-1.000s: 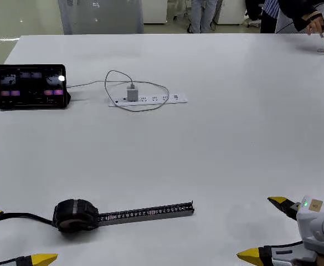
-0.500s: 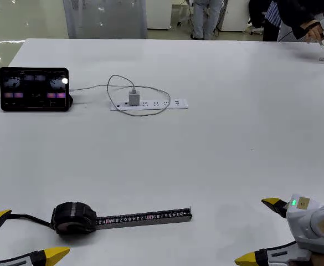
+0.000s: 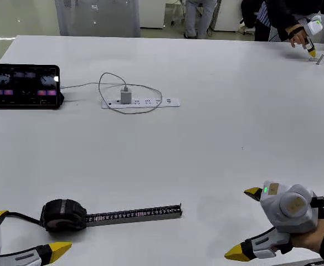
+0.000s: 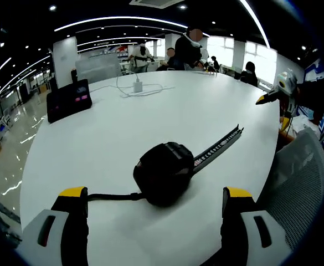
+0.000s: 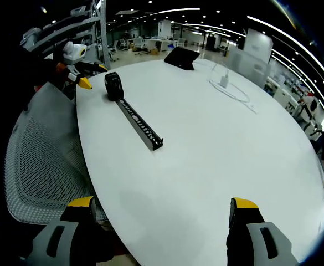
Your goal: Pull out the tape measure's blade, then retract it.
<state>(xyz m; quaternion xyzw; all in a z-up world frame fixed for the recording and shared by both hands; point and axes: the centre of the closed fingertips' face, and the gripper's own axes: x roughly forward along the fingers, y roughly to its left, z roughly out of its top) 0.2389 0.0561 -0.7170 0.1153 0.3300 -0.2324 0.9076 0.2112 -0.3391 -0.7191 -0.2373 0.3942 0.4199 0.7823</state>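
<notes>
The left hand-held gripper (image 3: 29, 230) has edged forward since the earlier head view, so its near jaw now reaches about level with the case (image 3: 63, 215). The right hand-held gripper (image 3: 243, 224) has come up and a little closer to the blade's end. The tape measure (image 4: 164, 172) itself has not shifted on the desk (image 3: 206, 138), and the same length of blade (image 3: 134, 214) lies out.

Both hand-held grippers are spread wide and hold nothing. In the left gripper view the jaws stand either side of the case without touching it. The right one is well apart from the hook end (image 3: 179, 209).

The main risk, as I judge it, is the grip on the case. It is rounded and smooth-looking, so jaws closing off-centre could squeeze it out sideways. It also sits near the desk's front edge, where a nudge might send it over. The jaws could close on the strap (image 3: 23, 217) instead of the body. If the blade is let go unguided, it may whip back and jerk the case along the slick surface. The thin blade lies flat on the desk and will be awkward for the right jaws to pinch.

The tape measure is black and chunky. A dark blade with pale numerals runs from it to the right, ending in a small upturned hook. A black strap trails off to the left.
</notes>
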